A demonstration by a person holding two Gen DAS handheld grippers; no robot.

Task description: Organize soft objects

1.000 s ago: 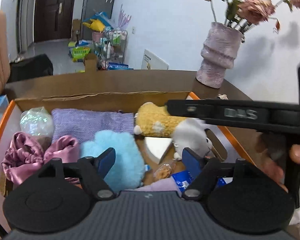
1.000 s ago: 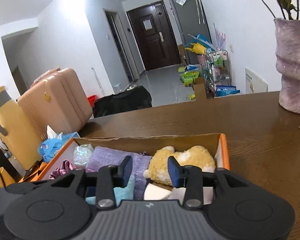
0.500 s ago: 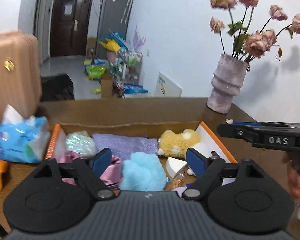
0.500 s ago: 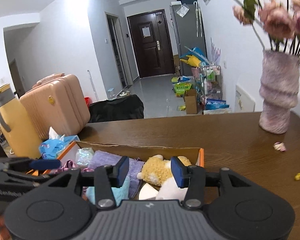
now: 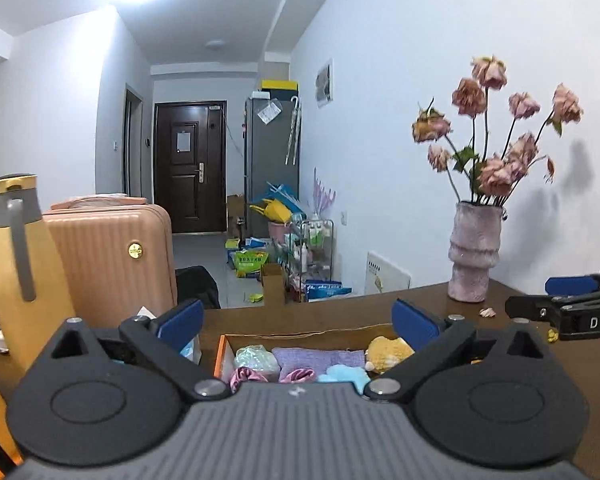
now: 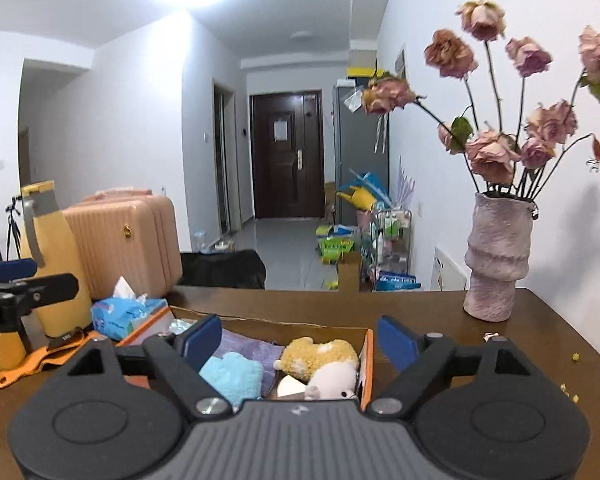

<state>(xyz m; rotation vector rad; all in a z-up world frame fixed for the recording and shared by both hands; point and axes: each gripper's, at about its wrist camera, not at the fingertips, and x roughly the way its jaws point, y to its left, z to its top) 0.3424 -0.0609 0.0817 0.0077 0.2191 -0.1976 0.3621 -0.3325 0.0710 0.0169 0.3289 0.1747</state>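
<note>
An orange-rimmed cardboard box [image 5: 219, 354] sits on the brown table, low in both views. It holds a yellow plush [image 6: 320, 356], a white plush [image 6: 334, 382], a blue fluffy piece [image 6: 230, 376], a purple towel [image 5: 318, 358], a pink satin piece [image 5: 246, 376] and a clear bag [image 5: 256, 358]. My left gripper [image 5: 298, 322] hangs above and behind the box, its jaws opening wide with nothing between them. My right gripper [image 6: 300, 338] hovers beside it, jaws also opening and empty. Each gripper shows at the edge of the other's view.
A pink vase of dried roses [image 6: 496, 264] stands at the table's far right, with fallen petals near it. On the left are a yellow thermos jug [image 5: 16, 272], a blue tissue pack [image 6: 128, 316], a yellow mug [image 6: 2, 350] and an orange tool [image 6: 40, 360]. A pink suitcase [image 5: 112, 260] stands behind.
Both grippers have lifted up and back from the box and tilted upward, so the box now looks small and low. Both pairs of jaws have spread wider.
</note>
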